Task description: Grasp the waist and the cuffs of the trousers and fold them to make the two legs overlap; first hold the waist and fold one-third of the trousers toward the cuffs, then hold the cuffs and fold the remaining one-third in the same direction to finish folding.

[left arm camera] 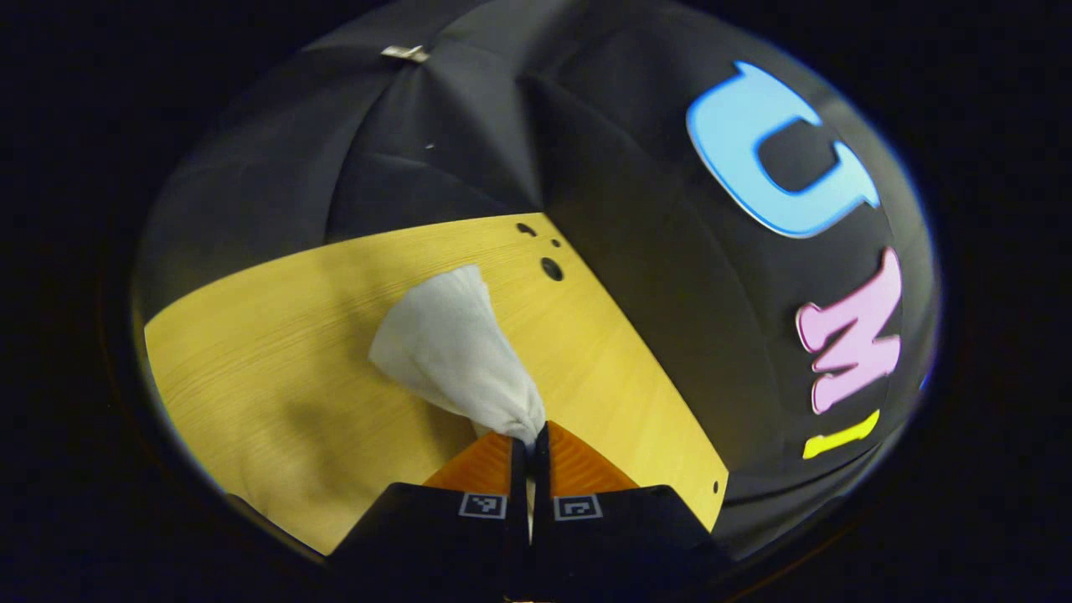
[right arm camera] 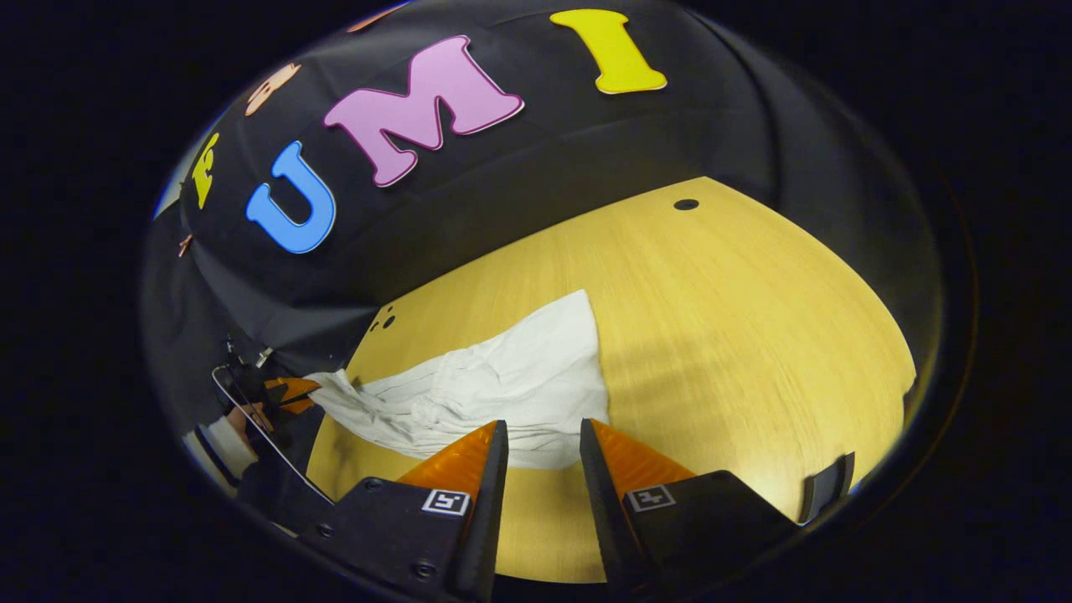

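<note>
No readable text, brand or number | square black-and-white coded markers only, 1 on each finger of the left gripper (left arm camera: 529,440) and 1 on each finger of the right gripper (right arm camera: 543,435) | patterns, not legible as words | no label visible on trousers (right arm camera: 494,389) or table (right arm camera: 737,335)
</note>
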`<action>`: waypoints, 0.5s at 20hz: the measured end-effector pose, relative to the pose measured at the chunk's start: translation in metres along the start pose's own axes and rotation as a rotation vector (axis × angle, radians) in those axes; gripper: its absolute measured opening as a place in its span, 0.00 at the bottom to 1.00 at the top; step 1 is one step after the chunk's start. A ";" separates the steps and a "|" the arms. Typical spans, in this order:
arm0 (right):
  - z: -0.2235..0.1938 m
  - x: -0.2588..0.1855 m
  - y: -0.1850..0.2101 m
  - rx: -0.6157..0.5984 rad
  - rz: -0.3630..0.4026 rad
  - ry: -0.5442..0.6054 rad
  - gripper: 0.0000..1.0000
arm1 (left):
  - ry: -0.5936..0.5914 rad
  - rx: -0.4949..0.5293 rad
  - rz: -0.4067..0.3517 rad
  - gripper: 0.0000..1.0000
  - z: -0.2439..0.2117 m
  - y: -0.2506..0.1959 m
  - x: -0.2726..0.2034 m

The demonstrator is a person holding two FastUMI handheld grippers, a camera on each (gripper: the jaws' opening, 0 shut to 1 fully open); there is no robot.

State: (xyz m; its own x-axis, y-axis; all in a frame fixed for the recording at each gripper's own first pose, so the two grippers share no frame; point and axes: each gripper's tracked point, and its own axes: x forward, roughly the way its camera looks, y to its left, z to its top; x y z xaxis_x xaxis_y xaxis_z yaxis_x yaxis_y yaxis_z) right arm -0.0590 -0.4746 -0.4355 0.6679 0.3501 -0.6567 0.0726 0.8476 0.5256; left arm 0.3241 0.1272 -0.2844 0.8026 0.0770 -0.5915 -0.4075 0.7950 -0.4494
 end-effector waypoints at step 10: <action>0.022 -0.005 -0.054 0.042 -0.033 -0.018 0.53 | 0.050 0.369 -0.193 0.06 -0.088 -0.154 0.006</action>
State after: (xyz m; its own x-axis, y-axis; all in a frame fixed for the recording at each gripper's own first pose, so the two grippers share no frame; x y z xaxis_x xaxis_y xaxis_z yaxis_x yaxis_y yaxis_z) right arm -0.0500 -0.5305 -0.4487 0.6777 0.3151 -0.6644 0.1254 0.8408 0.5267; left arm 0.3536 -0.0476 -0.2774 0.8229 -0.1166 -0.5561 -0.0614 0.9548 -0.2909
